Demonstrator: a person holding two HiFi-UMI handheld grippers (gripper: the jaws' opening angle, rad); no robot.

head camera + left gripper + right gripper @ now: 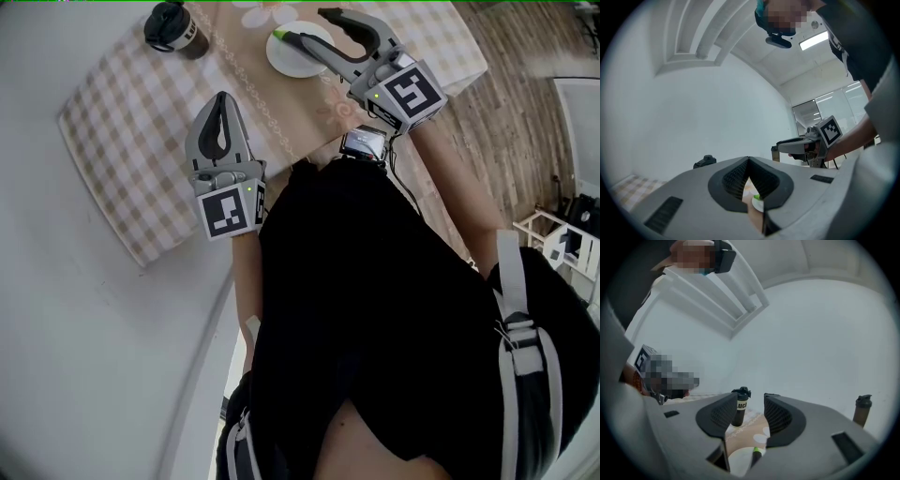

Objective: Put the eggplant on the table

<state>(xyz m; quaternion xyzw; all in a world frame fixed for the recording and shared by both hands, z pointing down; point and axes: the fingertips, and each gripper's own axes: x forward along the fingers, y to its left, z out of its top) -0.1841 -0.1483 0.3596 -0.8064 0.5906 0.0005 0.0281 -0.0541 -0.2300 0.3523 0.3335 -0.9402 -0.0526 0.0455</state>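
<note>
The eggplant (285,37), dark with a green stem end, lies on a white plate (292,62) on the checked tablecloth (131,141). My right gripper (310,27) hovers over the plate with its jaws apart. In the right gripper view the eggplant (755,457) lies on the plate (737,462) below the open right gripper (750,400), with nothing between the pads. My left gripper (222,97) is held above the cloth nearer the person, its tips together and empty. In the left gripper view the left gripper (749,160) is shut, and the eggplant's green end (756,197) shows beneath it.
A black bottle (174,28) stands at the cloth's far left corner; it also appears through the jaw gap as the black bottle (739,406). A second dark bottle (861,409) stands off to the right. The person's dark clothing fills the lower head view.
</note>
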